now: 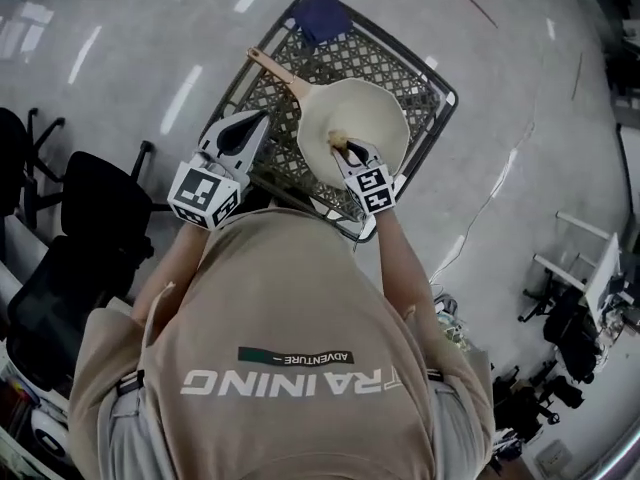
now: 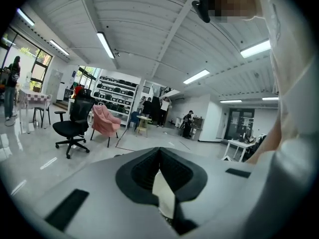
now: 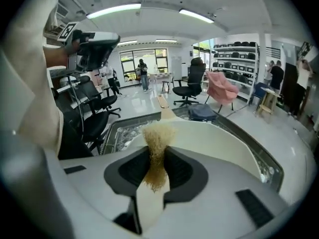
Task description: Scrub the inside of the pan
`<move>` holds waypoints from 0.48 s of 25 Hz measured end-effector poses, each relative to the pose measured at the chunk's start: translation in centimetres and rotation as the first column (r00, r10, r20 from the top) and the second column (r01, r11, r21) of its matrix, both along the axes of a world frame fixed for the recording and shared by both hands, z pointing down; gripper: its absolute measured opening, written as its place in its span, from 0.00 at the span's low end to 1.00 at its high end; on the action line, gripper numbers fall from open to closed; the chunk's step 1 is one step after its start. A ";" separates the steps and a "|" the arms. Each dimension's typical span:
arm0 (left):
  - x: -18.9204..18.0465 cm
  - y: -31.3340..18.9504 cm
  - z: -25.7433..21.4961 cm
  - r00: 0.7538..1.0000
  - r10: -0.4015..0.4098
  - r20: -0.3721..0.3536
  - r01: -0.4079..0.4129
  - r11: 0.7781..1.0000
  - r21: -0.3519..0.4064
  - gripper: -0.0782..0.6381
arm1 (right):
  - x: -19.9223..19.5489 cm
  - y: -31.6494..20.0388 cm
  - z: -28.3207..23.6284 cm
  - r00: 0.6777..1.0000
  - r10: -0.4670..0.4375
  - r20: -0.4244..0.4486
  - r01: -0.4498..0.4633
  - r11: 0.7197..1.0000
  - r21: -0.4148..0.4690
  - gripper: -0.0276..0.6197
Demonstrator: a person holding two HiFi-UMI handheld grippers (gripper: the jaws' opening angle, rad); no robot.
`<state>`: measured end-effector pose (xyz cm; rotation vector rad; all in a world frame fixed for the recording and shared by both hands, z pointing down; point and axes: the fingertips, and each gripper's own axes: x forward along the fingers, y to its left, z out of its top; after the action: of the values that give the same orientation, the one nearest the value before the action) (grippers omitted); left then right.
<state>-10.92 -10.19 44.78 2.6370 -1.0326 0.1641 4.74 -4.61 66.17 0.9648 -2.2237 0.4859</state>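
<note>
Scrubber pressed into the pan on a wire cart

A black wire-mesh cart (image 1: 405,68) at upper centre carries a dark blue cloth (image 1: 322,16) and the cream round pan with a wooden handle (image 1: 375,118); black office chairs (image 1: 95,208) crowd the left edge. The right gripper (image 1: 345,150) is clamped on a tan fibrous scrubber (image 3: 158,143) over the pan's inside. The left gripper (image 1: 262,118) sits just left of the pan. Only its own view shows its jaw tips together.
</note>
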 end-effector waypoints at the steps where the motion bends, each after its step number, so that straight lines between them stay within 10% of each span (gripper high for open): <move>1: -1.2 0.2 0.0 1.000 -0.013 0.016 0.013 1.000 -0.003 0.13 | -1.5 -0.6 0.7 1.000 -0.025 0.007 0.025 1.000 -0.001 0.20; 12: -6.8 0.3 -0.4 0.989 -0.122 0.087 0.126 0.991 -0.041 0.13 | -6.6 -4.8 6.9 0.992 -0.130 -0.004 0.130 0.991 -0.046 0.20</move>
<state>-17.70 -9.85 44.35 2.5350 -1.2015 0.2700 -1.89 -9.37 73.04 0.7916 -2.2421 0.4704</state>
